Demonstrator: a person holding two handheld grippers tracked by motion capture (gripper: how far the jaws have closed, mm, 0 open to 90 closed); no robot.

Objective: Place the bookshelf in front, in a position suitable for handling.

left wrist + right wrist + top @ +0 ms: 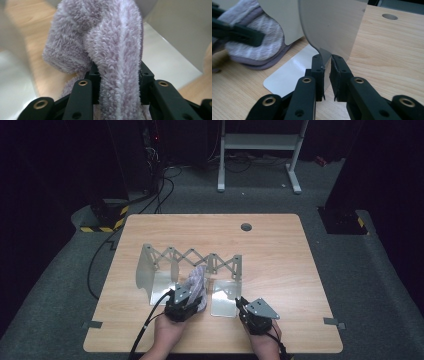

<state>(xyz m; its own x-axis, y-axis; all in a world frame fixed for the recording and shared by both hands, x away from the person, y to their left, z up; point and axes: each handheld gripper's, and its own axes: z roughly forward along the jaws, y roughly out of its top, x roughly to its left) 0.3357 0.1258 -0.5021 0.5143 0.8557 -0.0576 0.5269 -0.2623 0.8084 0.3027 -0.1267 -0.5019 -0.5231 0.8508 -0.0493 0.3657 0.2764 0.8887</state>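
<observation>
Two claws work low in the high view: the left claw [186, 301] pinches a fluffy lilac-grey terry cloth [196, 282] at lower centre, while the right claw [246, 309] sits just right of it, at the near edge of a silver metal expanding rack with scissor-link back [192, 257] standing mid-frame on the pale wooden desk [280, 250].

In the left gripper view the cloth [117, 57] rises up the centre of the frame, a thick fold squeezed between the jaws of the left claw [119, 80], with the rack's shiny base plate [165, 55] behind at right.

In the right gripper view the right claw [326, 75] is nearly pressed together on the thin lower edge of an upright metal divider [332, 27], at centre frame; the cloth [254, 42] lies at upper left.

Judging by this, the cloth is being set into a rack slot. Steadying the divider firmly while lowering the fold straight down between the plates should keep the rack from sliding.
</observation>
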